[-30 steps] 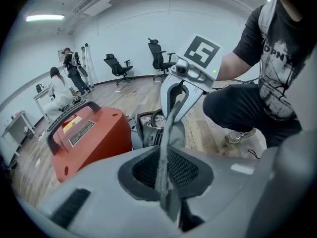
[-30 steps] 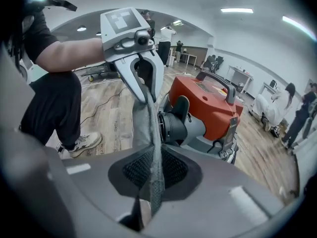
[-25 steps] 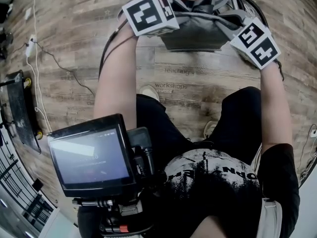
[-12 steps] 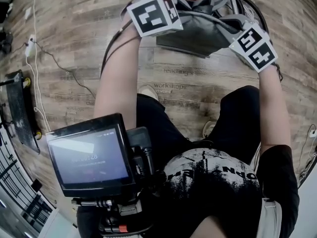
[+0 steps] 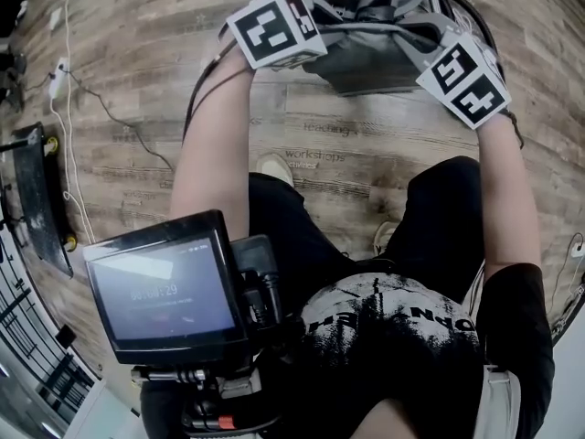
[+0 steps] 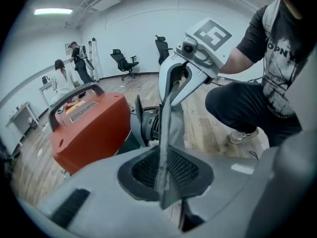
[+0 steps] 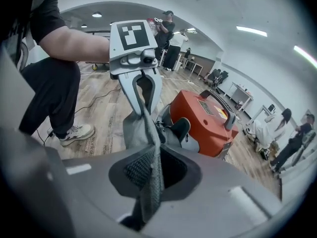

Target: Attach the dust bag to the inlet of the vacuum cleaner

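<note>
The grey dust bag (image 5: pixel 370 58) is held up over the wooden floor (image 5: pixel 137 80), just in front of the red vacuum cleaner (image 6: pixel 89 128). It is stretched between the two grippers. The left gripper (image 6: pixel 162 175) is squeezed nearly shut on one edge of the bag, and a thin fold of cloth is pinched between its pads. The right gripper (image 7: pixel 150 180) is squeezed even tighter on the other edge, and a strip of cloth is pinched there too. Nothing else is held.

The bag is not on yet. A black round part (image 6: pixel 148 125) can be seen on the side of the vacuum cleaner, close behind the bag. This is likely the inlet. Whether the bag's mouth touches it cannot be told.

For this step to be done well, both grips should be kept tight so that the cloth does not slip out. The mouth of the bag should be pulled open and kept flat, not twisted. It should be lined up over the round part first, then pushed on evenly from both sides. If one side is pushed ahead of the other, the mouth may go on crooked or pop off. A gentle pull is best, as thin cloth can be torn.
</note>
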Motion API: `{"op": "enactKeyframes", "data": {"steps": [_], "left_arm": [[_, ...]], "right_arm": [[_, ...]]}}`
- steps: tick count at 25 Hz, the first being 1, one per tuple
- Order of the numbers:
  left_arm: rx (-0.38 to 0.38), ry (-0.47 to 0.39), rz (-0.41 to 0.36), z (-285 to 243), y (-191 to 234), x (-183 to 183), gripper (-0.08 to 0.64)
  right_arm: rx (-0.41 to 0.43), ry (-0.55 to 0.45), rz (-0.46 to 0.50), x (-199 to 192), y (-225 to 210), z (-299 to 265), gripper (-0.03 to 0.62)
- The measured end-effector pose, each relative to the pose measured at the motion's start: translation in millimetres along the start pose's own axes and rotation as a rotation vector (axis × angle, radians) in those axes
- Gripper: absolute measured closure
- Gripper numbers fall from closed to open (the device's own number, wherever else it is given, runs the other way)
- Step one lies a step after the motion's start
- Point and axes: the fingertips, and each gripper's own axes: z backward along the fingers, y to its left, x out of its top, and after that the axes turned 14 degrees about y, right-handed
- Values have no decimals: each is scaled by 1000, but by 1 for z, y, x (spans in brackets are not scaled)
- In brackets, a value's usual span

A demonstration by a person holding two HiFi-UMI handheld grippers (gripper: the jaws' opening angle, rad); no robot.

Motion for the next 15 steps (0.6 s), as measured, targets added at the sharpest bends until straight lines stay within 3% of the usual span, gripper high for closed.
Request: {"op": "enactKeyframes", "data": {"steps": [9, 15], "left_arm": [[103, -10, -66, 14, 1, 26, 514], [87, -12, 3, 10, 2, 10, 514]], "right_arm": [[47, 13, -53, -26, 17, -6, 566], [-27, 21, 39, -8, -2, 3, 565]]}}
